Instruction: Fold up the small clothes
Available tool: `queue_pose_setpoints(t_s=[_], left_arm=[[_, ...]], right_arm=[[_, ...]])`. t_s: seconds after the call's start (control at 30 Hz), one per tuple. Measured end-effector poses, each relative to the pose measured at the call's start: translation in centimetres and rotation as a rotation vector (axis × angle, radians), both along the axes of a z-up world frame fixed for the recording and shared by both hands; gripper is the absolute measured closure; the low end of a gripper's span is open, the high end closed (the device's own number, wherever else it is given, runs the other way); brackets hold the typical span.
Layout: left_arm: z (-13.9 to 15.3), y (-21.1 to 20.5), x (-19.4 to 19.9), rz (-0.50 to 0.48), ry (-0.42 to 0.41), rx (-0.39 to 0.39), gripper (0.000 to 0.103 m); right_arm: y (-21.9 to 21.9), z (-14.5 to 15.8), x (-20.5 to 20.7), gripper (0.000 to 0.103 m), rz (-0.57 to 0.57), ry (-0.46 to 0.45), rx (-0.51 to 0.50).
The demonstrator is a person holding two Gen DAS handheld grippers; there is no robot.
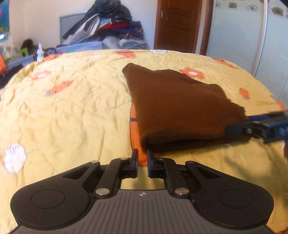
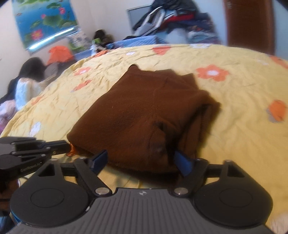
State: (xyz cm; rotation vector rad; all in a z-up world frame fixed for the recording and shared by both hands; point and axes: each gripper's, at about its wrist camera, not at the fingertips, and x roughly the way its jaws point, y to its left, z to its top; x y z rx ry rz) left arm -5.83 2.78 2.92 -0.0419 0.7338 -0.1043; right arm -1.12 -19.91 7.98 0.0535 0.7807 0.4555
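A folded brown garment (image 1: 180, 108) (image 2: 144, 115) lies on the yellow flowered bedspread (image 1: 72, 111) (image 2: 243, 144). An orange part (image 1: 134, 124) (image 2: 72, 152) shows under its near left corner. My left gripper (image 1: 142, 154) (image 2: 68, 147) sits at that corner, its jaws almost together with the orange cloth pinched between them. My right gripper (image 2: 142, 160) (image 1: 250, 122) stands open wide at the garment's near edge. One blue finger (image 2: 99, 159) lies left of the edge, and the other blue finger (image 2: 183, 162) is tucked against the right-hand fold. Neither pad presses the cloth.
A heap of clothes (image 1: 111, 27) (image 2: 180, 16) sits beyond the bed's far edge, next to a brown door (image 1: 177, 25). White panels (image 1: 239, 36) stand to the right. A person (image 2: 27, 86) sits at the bed's left side, under a lotus poster (image 2: 45, 19).
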Motion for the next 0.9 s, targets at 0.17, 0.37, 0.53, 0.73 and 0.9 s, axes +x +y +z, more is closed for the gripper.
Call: queue_pose_setpoints(t_s=[0.17,0.37,0.53,0.73,0.9], left_arm=[[-0.2,-1.4,-0.3,0.001,-0.020,-0.032,0.000],[-2.7,-4.3,0.8,-0.065,0.071,0.095,0.000],[-2.6,-4.4,0.6,-0.035,0.091,0.092,0.000],[-2.5,-4.4,0.3,0.000,0.105,0.094,0.000],[-2.3,-4.4,0.5,0.016,0.124,0.098,0.000]], right_arm=[[-0.6,-0.8,-4.1,0.000,-0.135,-0.045,-0.036],[-0.5,-3.3,-4.8,0.000,-0.324,-0.003,-0.220],[0.1,-3.5,-4.8,0.000,-0.373,-0.009,-0.234],[0.4,-4.2,-4.7,0.000,-0.387,-0.094,-0.220],[0.6,-4.0,-4.4,0.000,-0.387,-0.085,-0.225]])
